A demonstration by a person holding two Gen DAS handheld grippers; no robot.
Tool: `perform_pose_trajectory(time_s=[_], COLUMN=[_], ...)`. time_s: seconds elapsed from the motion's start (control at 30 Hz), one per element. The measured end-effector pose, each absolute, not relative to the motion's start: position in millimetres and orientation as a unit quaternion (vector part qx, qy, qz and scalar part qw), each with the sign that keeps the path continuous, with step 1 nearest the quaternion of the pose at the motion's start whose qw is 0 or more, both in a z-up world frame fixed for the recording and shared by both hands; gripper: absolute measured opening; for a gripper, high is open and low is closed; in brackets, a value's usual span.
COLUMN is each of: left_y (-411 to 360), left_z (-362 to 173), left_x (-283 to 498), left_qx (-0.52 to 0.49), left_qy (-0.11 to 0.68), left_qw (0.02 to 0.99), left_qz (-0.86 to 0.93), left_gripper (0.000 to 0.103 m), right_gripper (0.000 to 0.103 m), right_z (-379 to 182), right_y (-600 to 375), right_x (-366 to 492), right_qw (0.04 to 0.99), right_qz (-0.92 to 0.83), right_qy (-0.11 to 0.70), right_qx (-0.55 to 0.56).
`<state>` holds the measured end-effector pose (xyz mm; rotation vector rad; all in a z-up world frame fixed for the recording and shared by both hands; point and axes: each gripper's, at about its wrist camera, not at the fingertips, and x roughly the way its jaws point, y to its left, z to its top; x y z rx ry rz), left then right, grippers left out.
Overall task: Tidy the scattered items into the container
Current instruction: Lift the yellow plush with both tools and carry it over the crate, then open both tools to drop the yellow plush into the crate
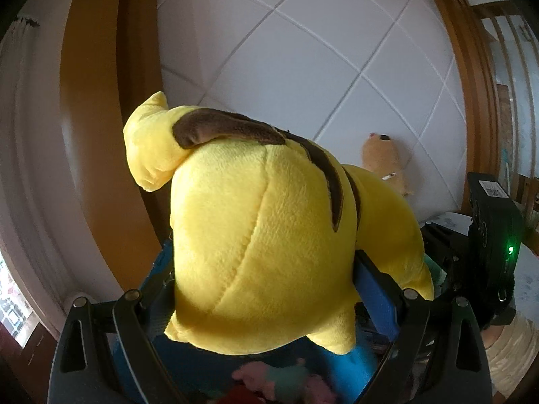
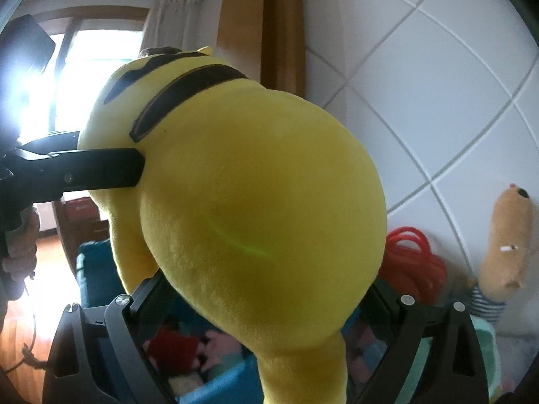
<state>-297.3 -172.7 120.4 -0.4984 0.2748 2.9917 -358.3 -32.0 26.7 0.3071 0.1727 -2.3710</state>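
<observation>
Tiled wall [image 1: 337, 50] — yellow plush [image 1: 269, 235] between fingers [image 1: 375, 289]

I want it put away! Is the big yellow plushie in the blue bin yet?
Not yet. The yellow plushie is held up between both tongs, left and right, above the blue bin.

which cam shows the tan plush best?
Right wrist: the tan plush is larger, head to striped shirt visible against the tiled wall. Left wrist shows it small and partly hidden behind the yellow plush.

Blue bin [image 2: 225, 378] blurred beneath plush [image 2: 262, 185]
</observation>
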Motion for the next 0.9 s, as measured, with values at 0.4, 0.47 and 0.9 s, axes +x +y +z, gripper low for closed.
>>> perform_pose_trajectory(time_s=[0.4,0.47,0.9], left_y=[-258,-267,-262], left_z=[96,89,41], left_x=[-433,-450,-484], left_qx=[-0.253,-0.266,-0.322], left_qy=[-0.014,-0.019,0.027], left_qw=[0.064,0.051,-0.014], left_qz=[0.965,0.962,0.946], left_gripper=[0.101,0.103,0.103], right_gripper=[0.099,0.102,0.103], right_z=[16,11,-10], right_y=[-99,-106,-113], right_x=[-482,-500,-519], right_qw=[0.352,0.348,0.33], right_qz=[-0.908,-0.908,-0.906], right_qy=[0.102,0.107,0.115], right_qx=[0.204,0.21,0.24])
